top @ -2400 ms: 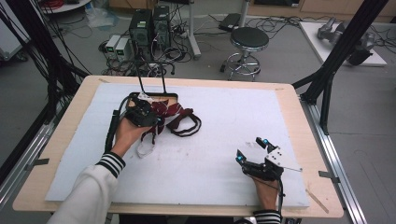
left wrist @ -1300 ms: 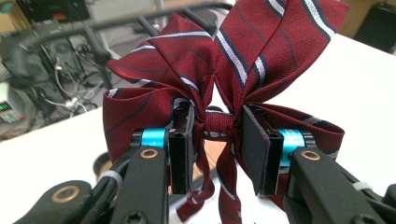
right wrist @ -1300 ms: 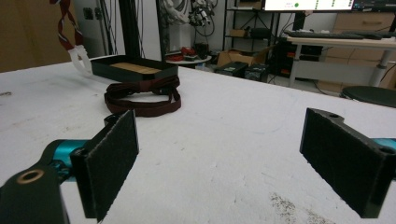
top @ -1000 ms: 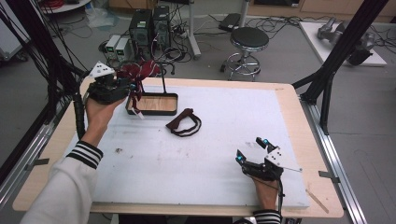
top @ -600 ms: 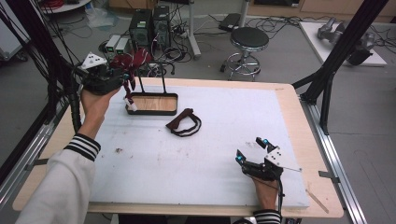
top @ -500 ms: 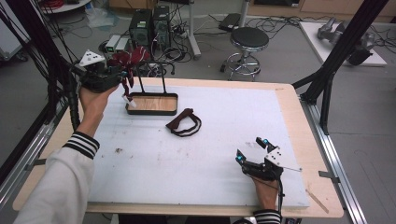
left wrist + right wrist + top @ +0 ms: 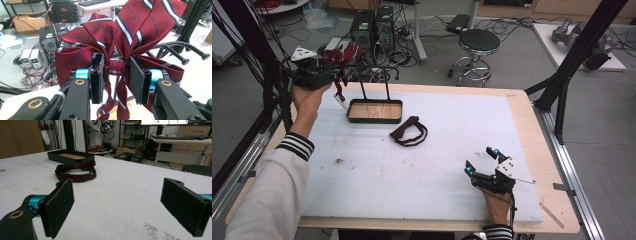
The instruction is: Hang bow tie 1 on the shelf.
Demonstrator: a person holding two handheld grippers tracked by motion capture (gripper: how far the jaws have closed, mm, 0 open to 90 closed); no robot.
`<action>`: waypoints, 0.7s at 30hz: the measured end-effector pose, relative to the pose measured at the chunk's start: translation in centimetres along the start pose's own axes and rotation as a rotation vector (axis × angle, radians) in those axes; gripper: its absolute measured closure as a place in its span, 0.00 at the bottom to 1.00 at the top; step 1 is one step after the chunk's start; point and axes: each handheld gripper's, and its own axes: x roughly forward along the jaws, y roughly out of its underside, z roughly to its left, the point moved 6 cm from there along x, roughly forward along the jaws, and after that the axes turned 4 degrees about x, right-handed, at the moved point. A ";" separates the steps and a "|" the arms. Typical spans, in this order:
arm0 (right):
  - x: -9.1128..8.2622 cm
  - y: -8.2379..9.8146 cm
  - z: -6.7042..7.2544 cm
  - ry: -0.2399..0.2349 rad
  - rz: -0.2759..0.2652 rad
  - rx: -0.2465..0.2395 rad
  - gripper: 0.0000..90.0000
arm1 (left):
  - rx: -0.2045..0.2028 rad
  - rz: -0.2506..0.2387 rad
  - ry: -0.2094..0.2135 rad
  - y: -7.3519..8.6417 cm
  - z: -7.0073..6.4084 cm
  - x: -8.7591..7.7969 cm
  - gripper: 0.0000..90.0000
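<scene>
Red striped bow tie (image 7: pixel 117 50) is clenched by the left gripper (image 7: pixel 113 72) beside the rack (image 7: pixel 374 85), ready for hanging on an arm, while the right gripper (image 7: pixel 120 202) rests released on the table (image 7: pixel 522 107).

Legible text, labels, brands, numbers, signs: none. The power supply units (image 7: pixel 30 58) at 9 o'clock in the left gripper view show display panels, digits too small to read. The monitor (image 7: pixel 163 122) at 1 o'clock in the right gripper view shows screen content, too blurred to read.
</scene>
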 end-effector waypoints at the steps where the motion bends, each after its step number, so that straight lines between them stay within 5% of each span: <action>1: 0.0 0.0 0.0 0.000 0.001 0.000 0.12 | 0.000 0.002 0.001 0.0 0.1 0.1 0.72; 21: 0.0 0.0 0.0 0.000 0.001 0.000 0.12 | 0.004 0.002 -0.021 -0.5 1.3 1.9 0.72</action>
